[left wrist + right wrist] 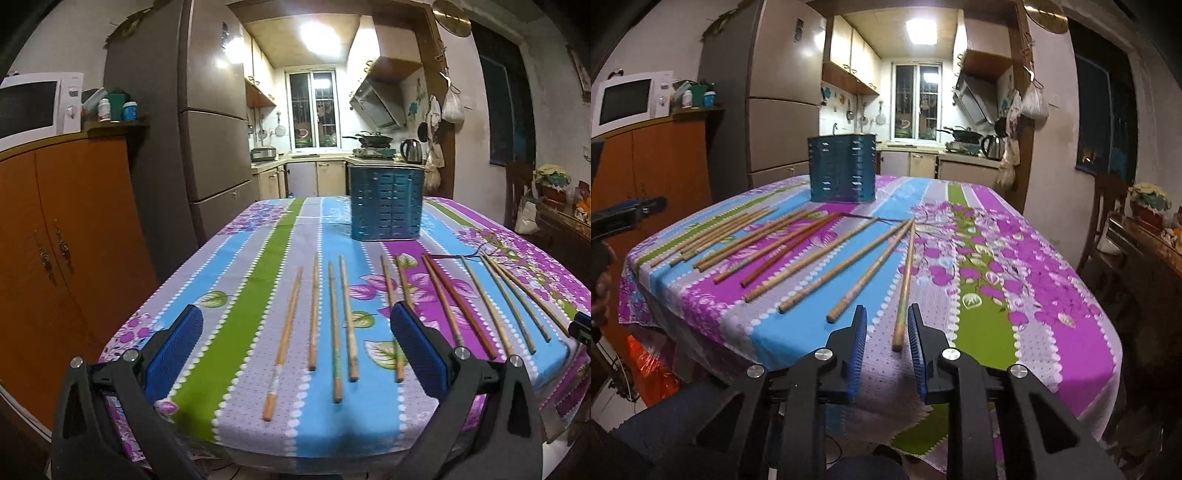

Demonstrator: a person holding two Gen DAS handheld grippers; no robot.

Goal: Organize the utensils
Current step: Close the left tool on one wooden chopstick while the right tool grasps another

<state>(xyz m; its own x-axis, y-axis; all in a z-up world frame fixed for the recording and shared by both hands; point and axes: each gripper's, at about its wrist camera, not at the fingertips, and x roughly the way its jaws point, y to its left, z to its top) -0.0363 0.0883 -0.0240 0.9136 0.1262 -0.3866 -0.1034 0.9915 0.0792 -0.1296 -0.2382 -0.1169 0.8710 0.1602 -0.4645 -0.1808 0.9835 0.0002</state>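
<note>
Left wrist view. Tabletop point(258, 295): covered by a striped, flowered cloth. Chopsticks: about a dozen are laid out in a loose row across the near half, all flat, mostly pointing away from the camera. Slatted blue utensil holder point(386, 203): stands upright at the far middle of the tabletop, well apart from the row; no utensils are seen rising from it. Left gripper point(295, 325): jaws are held wide apart, empty, above the near edge, with four light bamboo chopsticks point(334, 325) lying between its pads in the picture. No contact is seen.

Right wrist view. Right gripper point(886, 325): jaws are narrowed but not shut; blue pads stand on either side of the butt end of the rightmost chopstick point(904, 288), which lies flat, just beside its neighbour at the far tip. A gap is visible on each side of the stick, so no grip is judged to be made yet; whether the pads are at cloth level cannot be told. The holder point(843, 168) is seen at the far left of the tabletop.

Handling note. The step in hand is judged to be the pickup of that rightmost chopstick. The pads are best lowered until the stick is centred between them, then closed squarely, clear of the cloth. The thin round stick may roll or pivot if pinched off-centre. The neighbouring chopstick should be left undisturbed.
</note>
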